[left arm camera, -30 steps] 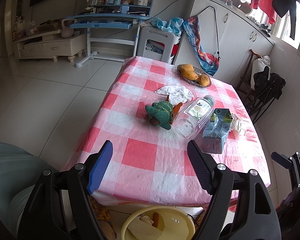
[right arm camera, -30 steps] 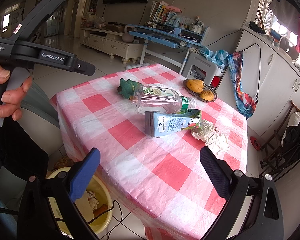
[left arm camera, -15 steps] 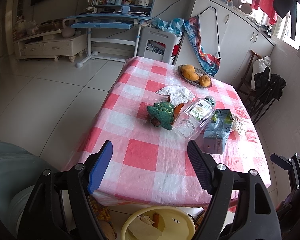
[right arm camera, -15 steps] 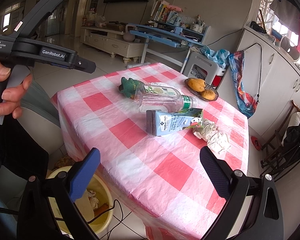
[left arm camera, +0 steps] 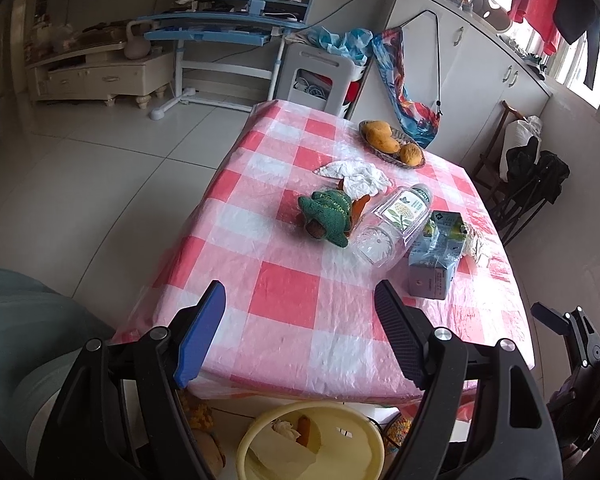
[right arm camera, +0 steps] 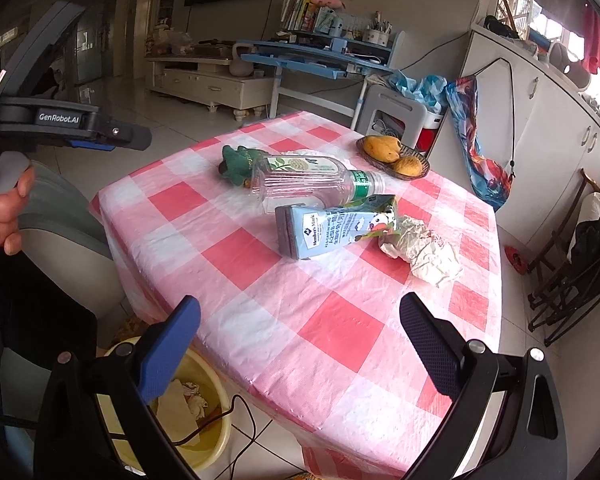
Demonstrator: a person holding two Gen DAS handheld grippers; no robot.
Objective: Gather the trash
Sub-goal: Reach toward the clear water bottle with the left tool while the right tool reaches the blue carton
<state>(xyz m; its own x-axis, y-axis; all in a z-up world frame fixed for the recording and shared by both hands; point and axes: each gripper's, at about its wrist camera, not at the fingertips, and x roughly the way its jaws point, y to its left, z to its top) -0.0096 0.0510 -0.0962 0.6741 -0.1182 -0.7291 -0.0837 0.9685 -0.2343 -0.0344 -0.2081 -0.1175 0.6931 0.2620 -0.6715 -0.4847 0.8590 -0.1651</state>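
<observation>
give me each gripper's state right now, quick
Left gripper: open, holding nothing, hovering over the near table edge.
Right gripper: open, holding nothing, short of the milk carton.

On the table (right arm camera: pixel 284 320), mid-frame in the right wrist view, a bottle (right arm camera: pixel 300 184) lies on its side. A carton (right arm camera: pixel 332 228) lies just below it, with crumpled paper (right arm camera: pixel 424 252) touching the carton's right end. A stuffed toy (right arm camera: pixel 240 164) sits at the bottle's left end. A fruit basket (right arm camera: pixel 392 156) stands at upper right. A bucket (right arm camera: pixel 196 408) sits on the floor at lower left, below the table edge.
</observation>
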